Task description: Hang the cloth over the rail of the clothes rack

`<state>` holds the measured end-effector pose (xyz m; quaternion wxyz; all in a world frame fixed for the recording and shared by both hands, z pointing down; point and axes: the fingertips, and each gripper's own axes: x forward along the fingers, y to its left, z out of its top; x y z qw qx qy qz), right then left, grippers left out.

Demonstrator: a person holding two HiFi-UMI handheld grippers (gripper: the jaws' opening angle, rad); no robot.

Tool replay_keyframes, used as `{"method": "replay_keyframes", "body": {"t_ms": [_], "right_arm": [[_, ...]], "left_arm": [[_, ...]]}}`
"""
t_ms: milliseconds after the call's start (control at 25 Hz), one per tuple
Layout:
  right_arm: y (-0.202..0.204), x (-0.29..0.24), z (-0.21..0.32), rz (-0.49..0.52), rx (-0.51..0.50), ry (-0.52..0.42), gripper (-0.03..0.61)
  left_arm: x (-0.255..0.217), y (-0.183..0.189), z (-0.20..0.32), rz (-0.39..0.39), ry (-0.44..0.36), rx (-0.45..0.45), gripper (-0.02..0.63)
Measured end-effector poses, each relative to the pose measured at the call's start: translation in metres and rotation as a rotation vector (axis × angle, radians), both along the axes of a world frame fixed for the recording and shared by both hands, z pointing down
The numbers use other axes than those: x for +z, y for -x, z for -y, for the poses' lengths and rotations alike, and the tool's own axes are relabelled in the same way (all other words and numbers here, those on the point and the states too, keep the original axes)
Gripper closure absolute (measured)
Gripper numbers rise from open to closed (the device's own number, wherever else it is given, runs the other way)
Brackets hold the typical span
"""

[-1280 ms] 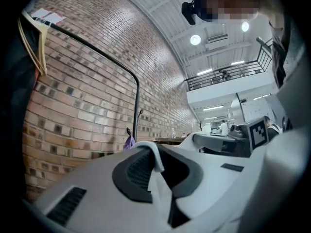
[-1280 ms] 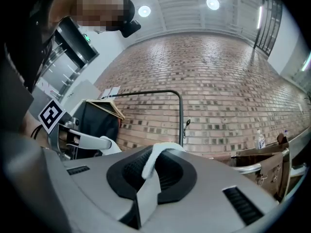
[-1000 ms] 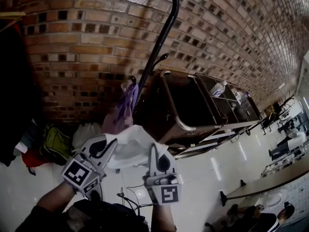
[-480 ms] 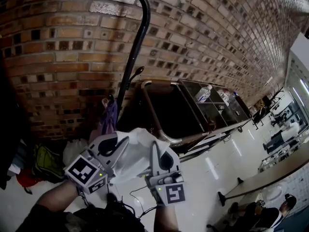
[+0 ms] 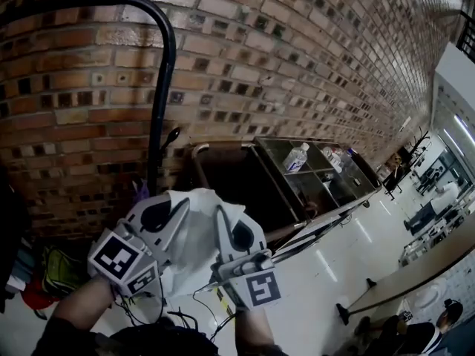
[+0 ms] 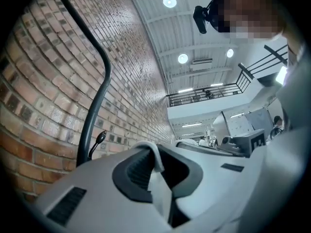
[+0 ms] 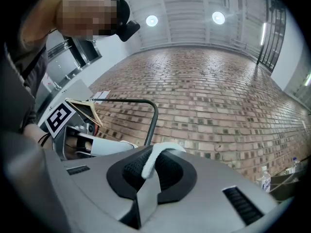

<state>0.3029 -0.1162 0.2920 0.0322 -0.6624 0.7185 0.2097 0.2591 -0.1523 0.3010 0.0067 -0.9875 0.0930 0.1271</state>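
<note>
White cloth (image 5: 194, 232) hangs bunched between the two tools, low in the head view, in front of the brick wall (image 5: 297, 65). The left tool (image 5: 172, 208) is pressed nearly together, pinching one edge of the cloth: in the left gripper view a thin fold rises between its dark pads. The right tool (image 5: 225, 225) is pinching the other side the same way, with a white fold standing up between its pads in the right gripper view. The tools are near each other, so the cloth sags in a loose bundle between them instead of being stretched flat.

The black rack (image 5: 165, 87) stands against the wall, and its rail (image 5: 82, 1) curves across the top left of the head view. The cloth is well apart from that rail and below it; nothing of it touches the rack. A dark cart (image 5: 245, 176) stands beside the rack, to the right.

As I judge it, the first part of the task is done: the cloth is picked up, gripped at both sides and carried to the rack. The hanging itself is not yet done. What is left is to raise both tools above the rail, probably drawing them apart so the cloth opens out, then carry it across the rail so that one part falls on each side, lower it until the rail bears it, and let go with both tools. I would put the task at roughly the halfway mark.
</note>
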Motion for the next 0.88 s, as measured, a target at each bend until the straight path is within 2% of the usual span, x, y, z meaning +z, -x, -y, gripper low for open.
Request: {"method": "replay_keyframes", "body": {"t_ms": [160,400,520,720,880], "right_arm": [[-0.014,-0.007,0.011,0.000,-0.023,-0.019,0.552],[-0.031,-0.016,0.036,0.041,-0.070,-0.005,0.552],[-0.035,-0.027,0.046,0.030,-0.080,-0.007,0.552],[-0.048,-0.059,0.062,-0.010,-0.079,-0.106,0.552],[-0.061,-0.092,0.079,-0.017,-0.097,-0.118,0.552]], "left_arm": [[-0.009,-0.019,0.011,0.002,-0.038,-0.029,0.583],[-0.015,-0.039,0.036,0.023,-0.045,-0.064,0.581],[-0.023,-0.045,0.047,0.020,-0.041,-0.076,0.582],[-0.050,-0.057,0.064,-0.020,-0.064,-0.081,0.583],[-0.085,-0.073,0.077,-0.044,-0.087,-0.078,0.583]]}}
